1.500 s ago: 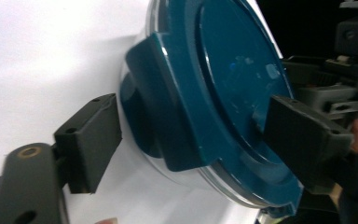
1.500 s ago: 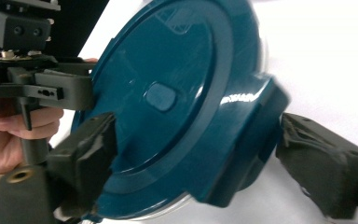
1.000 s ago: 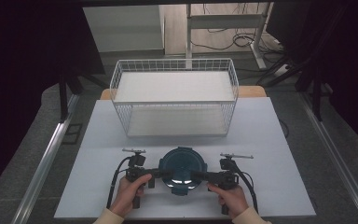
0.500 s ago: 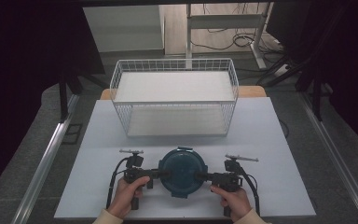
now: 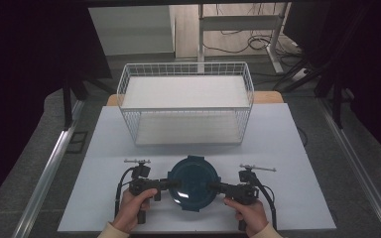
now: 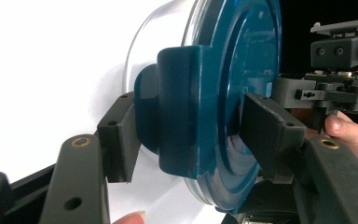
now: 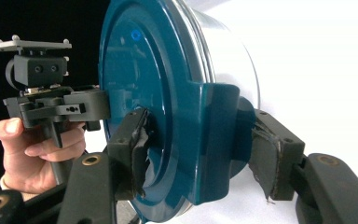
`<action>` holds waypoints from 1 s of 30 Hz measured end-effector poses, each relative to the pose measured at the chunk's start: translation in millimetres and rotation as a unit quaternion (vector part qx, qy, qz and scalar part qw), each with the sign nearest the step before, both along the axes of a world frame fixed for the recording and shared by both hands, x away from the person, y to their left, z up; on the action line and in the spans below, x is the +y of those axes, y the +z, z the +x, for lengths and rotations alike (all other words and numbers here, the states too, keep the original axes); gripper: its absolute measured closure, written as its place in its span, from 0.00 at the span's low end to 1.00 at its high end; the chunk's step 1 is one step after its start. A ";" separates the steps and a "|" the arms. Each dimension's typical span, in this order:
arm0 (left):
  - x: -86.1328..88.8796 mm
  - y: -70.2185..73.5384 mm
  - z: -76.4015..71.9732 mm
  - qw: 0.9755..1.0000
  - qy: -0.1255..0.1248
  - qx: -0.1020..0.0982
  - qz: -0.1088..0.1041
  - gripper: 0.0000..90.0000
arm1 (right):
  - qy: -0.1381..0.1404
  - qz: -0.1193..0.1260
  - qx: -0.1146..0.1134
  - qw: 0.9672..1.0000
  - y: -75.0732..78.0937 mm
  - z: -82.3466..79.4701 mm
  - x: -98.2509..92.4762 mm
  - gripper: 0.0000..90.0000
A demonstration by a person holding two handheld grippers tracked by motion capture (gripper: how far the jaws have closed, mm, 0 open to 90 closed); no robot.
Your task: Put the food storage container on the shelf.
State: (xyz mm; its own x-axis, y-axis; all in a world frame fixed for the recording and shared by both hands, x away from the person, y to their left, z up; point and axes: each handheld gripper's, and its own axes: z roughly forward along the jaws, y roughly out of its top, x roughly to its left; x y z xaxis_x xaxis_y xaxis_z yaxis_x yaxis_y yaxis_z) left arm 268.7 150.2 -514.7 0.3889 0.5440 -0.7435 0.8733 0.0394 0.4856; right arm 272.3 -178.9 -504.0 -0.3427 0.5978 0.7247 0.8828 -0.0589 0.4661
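Observation:
A round clear container with a dark teal lid [image 5: 193, 182] lies on the white table near the front edge, between my two grippers. My left gripper [image 5: 171, 184] is shut on the lid's left side clip [image 6: 182, 107]; its jaws have just been closing and one pad [image 6: 121, 140] presses the clip's outside. My right gripper [image 5: 217, 187] grips the opposite clip [image 7: 219, 135], with one pad [image 7: 133, 144] on the lid top and the other on the clip. Its jaws have also just been closing on that clip.
A white wire basket [image 5: 188, 124] stands behind the container, mid-table, with a white floor inside. The white table top [image 5: 287, 148] has bare room left and right of the hands. Dark floor, metal rails and cables surround the table.
The bright glare on the lid a second ago has gone. Both hands and the container have stayed almost in place.

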 end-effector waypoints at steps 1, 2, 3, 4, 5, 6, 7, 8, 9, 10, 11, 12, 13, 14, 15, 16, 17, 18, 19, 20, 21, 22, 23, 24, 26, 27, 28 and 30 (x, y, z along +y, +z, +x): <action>0.2 0.3 -0.2 1.000 -0.001 -0.001 0.000 0.45 | 0.001 -0.002 -0.001 1.000 0.8 -0.2 0.3 0.47; 0.4 0.4 -0.4 1.000 -0.002 -0.002 0.000 0.45 | 0.002 -0.003 -0.005 1.000 1.2 -0.4 0.6 0.47; 0.6 0.4 -0.6 1.000 -0.001 -0.003 0.000 0.45 | 0.003 -0.004 -0.006 1.000 1.9 -0.6 0.6 0.47; 0.6 0.6 -0.8 1.000 -0.002 -0.004 -0.001 0.45 | 0.003 -0.005 -0.011 1.000 2.5 -0.6 0.8 0.47; 0.7 1.4 -1.4 1.000 -0.004 -0.007 -0.001 0.45 | 0.007 -0.012 -0.021 1.000 4.6 -1.1 1.3 0.47; 0.7 1.4 -1.4 1.000 -0.004 -0.007 -0.001 0.45 | 0.007 -0.012 -0.021 1.000 4.6 -1.1 1.3 0.47; 0.7 2.8 -2.2 1.000 -0.003 -0.010 -0.001 0.45 | 0.010 -0.015 -0.029 0.999 7.3 -1.5 1.6 0.47; 0.6 3.8 -2.7 1.000 -0.003 -0.013 -0.001 0.45 | 0.010 -0.015 -0.029 0.999 7.3 -1.5 1.6 0.47; 0.6 5.4 -3.4 1.000 -0.003 -0.017 0.000 0.45 | 0.011 -0.014 -0.030 0.999 8.7 -1.8 1.7 0.47; 0.7 8.9 -4.9 1.000 -0.001 -0.023 0.001 0.45 | 0.015 -0.016 -0.039 0.999 11.4 -2.5 2.1 0.47; 0.7 8.9 -4.9 1.000 -0.001 -0.023 0.001 0.45 | 0.015 -0.016 -0.039 0.999 11.4 -2.5 2.1 0.47; 0.9 10.3 -5.3 1.000 0.000 -0.027 0.001 0.45 | 0.017 -0.017 -0.042 0.999 12.4 -2.8 2.1 0.47; 1.4 13.0 -5.9 1.000 -0.001 -0.031 0.001 0.45 | 0.020 -0.018 -0.051 0.998 16.0 -3.6 2.7 0.47; 1.4 13.0 -5.9 1.000 -0.001 -0.031 0.001 0.45 | 0.021 -0.020 -0.055 0.998 17.5 -3.7 2.9 0.47; 1.1 16.0 -7.4 1.000 0.003 -0.030 -0.003 0.45 | 0.023 -0.022 -0.061 0.998 19.8 -3.9 3.0 0.47; 1.1 16.0 -7.4 1.000 0.003 -0.030 -0.003 0.45 | 0.023 -0.022 -0.061 0.998 19.8 -3.9 3.0 0.47; 0.6 20.3 -8.8 0.999 0.003 -0.037 -0.003 0.45 | 0.028 -0.029 -0.075 0.996 25.9 -4.9 3.2 0.47; 0.6 20.3 -8.8 0.999 0.003 -0.037 -0.003 0.45 | 0.028 -0.029 -0.075 0.996 25.9 -4.9 3.2 0.47; 0.4 25.2 -9.9 0.999 0.004 -0.046 -0.002 0.45 | 0.030 -0.029 -0.084 0.996 29.8 -5.4 3.2 0.47; 0.4 25.2 -9.9 0.999 0.004 -0.046 -0.002 0.45 | 0.030 -0.029 -0.084 0.996 29.8 -5.4 3.2 0.47; 0.3 27.8 -10.5 0.999 0.004 -0.051 -0.001 0.45 | 0.035 -0.031 -0.091 0.995 34.1 -5.7 3.0 0.47; 0.3 29.2 -10.9 0.999 0.005 -0.052 -0.001 0.45 | 0.035 -0.031 -0.091 0.995 34.1 -5.7 3.0 0.47; 0.6 32.1 -11.4 0.998 0.006 -0.057 -0.002 0.45 | 0.037 -0.033 -0.098 0.994 37.5 -6.4 3.4 0.47; 0.6 32.1 -11.4 0.998 0.006 -0.057 -0.002 0.45 | 0.037 -0.033 -0.098 0.994 37.5 -6.4 3.4 0.47; 1.1 34.9 -11.6 0.998 0.006 -0.062 -0.002 0.45 | 0.039 -0.034 -0.103 0.993 40.7 -6.8 3.9 0.47; 1.4 36.8 -11.6 0.998 0.007 -0.064 -0.001 0.45 | 0.040 -0.034 -0.105 0.993 41.8 -6.8 4.0 0.47; 1.7 37.9 -11.5 0.998 0.006 -0.066 -0.001 0.45 | 0.042 -0.035 -0.108 0.993 43.4 -6.7 4.2 0.47; 1.8 40.9 -11.3 0.998 0.010 -0.069 0.000 0.45 | 0.043 -0.033 -0.113 0.992 45.7 -5.5 4.5 0.47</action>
